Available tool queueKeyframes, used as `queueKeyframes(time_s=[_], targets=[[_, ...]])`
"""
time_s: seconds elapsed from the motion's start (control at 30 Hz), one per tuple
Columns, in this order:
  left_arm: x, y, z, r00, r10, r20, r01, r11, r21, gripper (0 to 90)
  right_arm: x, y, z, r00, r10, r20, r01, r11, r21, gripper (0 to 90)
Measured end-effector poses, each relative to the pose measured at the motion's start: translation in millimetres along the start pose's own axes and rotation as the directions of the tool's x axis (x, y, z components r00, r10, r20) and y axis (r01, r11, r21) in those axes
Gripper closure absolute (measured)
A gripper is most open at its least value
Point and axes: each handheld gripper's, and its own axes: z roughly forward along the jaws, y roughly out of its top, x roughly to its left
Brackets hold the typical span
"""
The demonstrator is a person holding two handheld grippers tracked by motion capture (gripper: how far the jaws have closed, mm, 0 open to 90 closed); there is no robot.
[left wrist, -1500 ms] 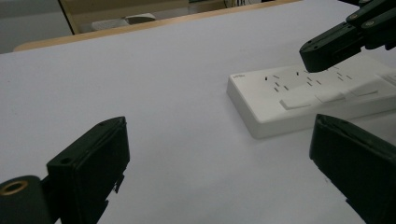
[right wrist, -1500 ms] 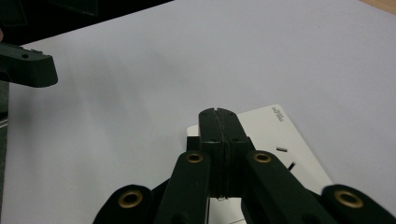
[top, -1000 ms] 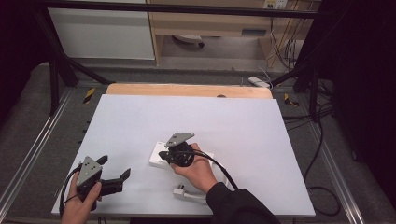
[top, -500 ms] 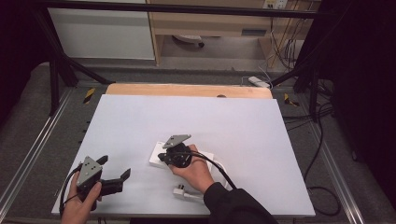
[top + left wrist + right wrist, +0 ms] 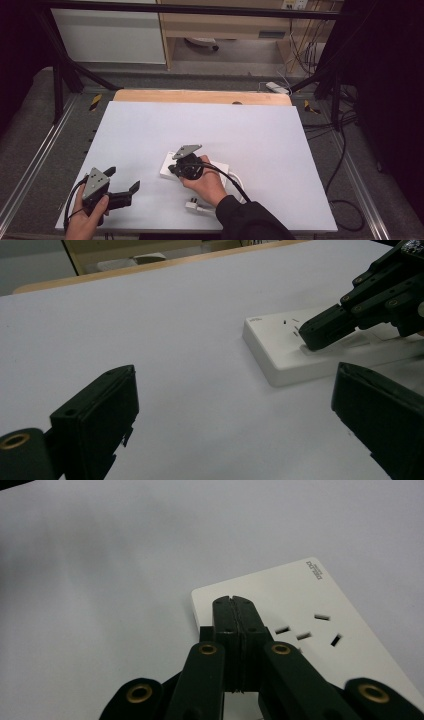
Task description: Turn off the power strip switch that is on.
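A white power strip [image 5: 170,167] is seen lying flat near the middle of a pale table [image 5: 280,145]. The right gripper [image 5: 233,605], its jaws pressed together with nothing between them, is rested on the strip's top. The left gripper [image 5: 122,182], jaws spread wide, is held apart near the table's front-left corner.

White-topped table [image 5: 150,130] with a wooden strip [image 5: 200,96] along its far edge. A white power strip [image 5: 167,167] lies flat near the middle-front of the table; slot openings on its top face, small grey logo at one corner. A white cable [image 5: 239,176] runs from its right side and curves toward the front edge. A white plug [image 5: 197,207] lies on the table just in front of the strip, near the front edge.
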Motion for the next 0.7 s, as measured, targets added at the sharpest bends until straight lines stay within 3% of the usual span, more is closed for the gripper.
queueKeyframes(time_s=[0.7], targets=[[0.0, -0.2, 0.2, 1.0, 0.001, 0.001, -0.001, 1.0, 0.006, 4.8, 0.4, 0.4, 1.6, 1.0, -0.009, -0.002, 0.009, 1.0, 0.006, 90.0]])
